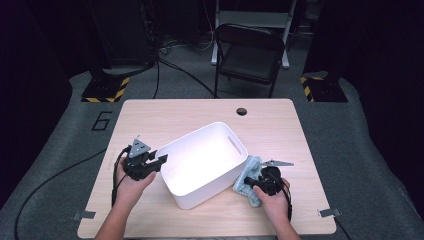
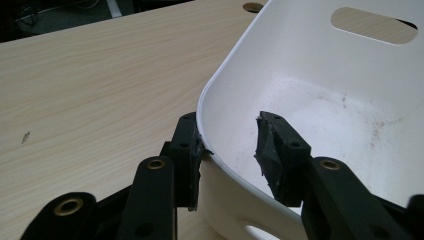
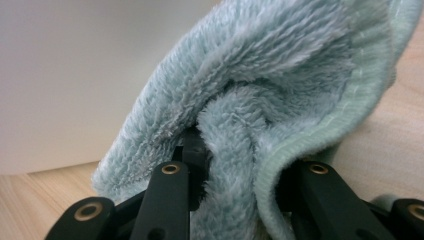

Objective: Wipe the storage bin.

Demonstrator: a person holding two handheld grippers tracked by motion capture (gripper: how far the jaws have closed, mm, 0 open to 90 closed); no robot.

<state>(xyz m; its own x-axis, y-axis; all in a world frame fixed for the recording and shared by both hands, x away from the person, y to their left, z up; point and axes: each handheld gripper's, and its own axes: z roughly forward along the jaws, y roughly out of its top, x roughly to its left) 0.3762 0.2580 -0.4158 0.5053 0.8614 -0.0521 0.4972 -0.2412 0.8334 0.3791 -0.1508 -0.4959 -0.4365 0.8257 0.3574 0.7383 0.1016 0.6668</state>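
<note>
A white plastic bin (image 1: 200,160) sits askew at the middle of the wooden table, empty, with a slot handle in its far wall. My left gripper (image 1: 159,161) is at the bin's left rim. In the left gripper view its jaws (image 2: 227,145) straddle the bin's wall (image 2: 320,100): the outer pad (image 2: 187,150) touches the rim, while the inner pad (image 2: 277,155) stands clear of the wall. A fluffy light blue cloth (image 1: 250,167) lies against the bin's right side. My right gripper (image 1: 251,184) is shut on the cloth (image 3: 270,75), bunched between its jaws (image 3: 240,165).
The table (image 1: 175,110) has a cable hole (image 1: 242,111) near its far edge. A black chair (image 1: 250,50) stands beyond it. The bin's white wall (image 3: 75,75) rises close at the left in the right gripper view.
</note>
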